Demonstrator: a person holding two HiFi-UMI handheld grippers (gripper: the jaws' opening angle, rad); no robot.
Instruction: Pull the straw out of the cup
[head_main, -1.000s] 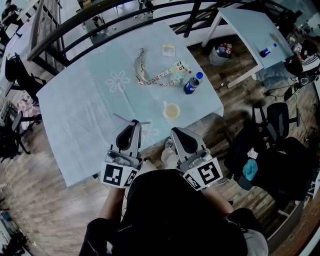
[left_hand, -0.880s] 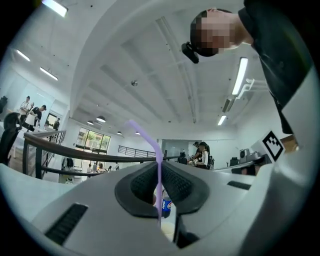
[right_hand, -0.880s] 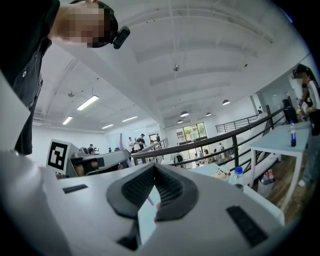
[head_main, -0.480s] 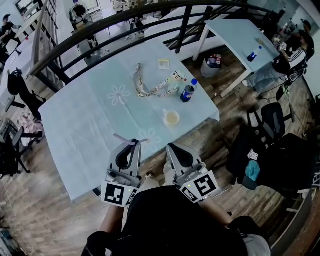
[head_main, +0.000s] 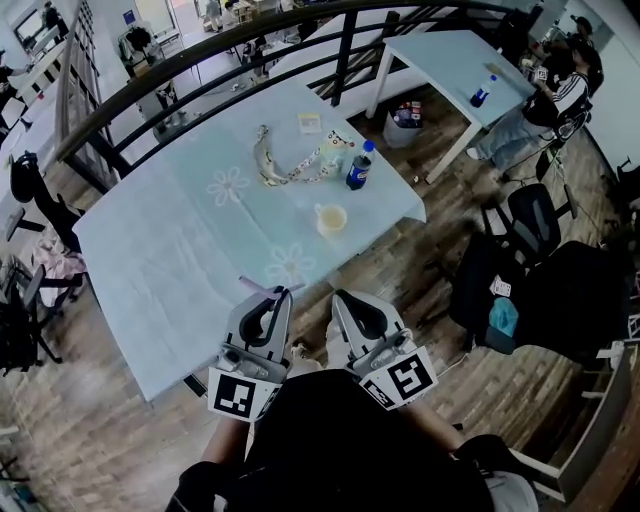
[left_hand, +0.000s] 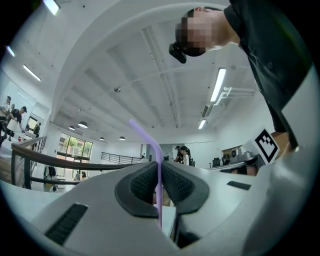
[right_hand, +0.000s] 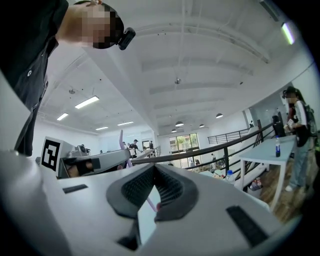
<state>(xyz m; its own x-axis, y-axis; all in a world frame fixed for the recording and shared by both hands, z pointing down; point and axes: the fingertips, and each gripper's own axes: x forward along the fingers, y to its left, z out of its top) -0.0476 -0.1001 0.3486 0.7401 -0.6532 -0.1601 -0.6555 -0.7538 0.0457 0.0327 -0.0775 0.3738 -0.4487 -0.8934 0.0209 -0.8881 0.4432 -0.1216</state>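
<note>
My left gripper is shut on a thin purple straw, held above the near edge of the table, clear of the cup. In the left gripper view the straw runs up between the pressed pads and bends left at its top. The cup, pale and open-topped, stands on the light blue tablecloth, well ahead of both grippers. My right gripper is beside the left one, its tips together with nothing in them. The right gripper view shows the left gripper with the straw's end sticking up.
A blue bottle, a patterned lanyard and a small card lie at the table's far side. A dark railing runs behind it. A second table and office chairs stand to the right.
Both grippers have drawn back from the table toward the person and risen a little. The straw stays in the left gripper; the cup now lies farther ahead.
</note>
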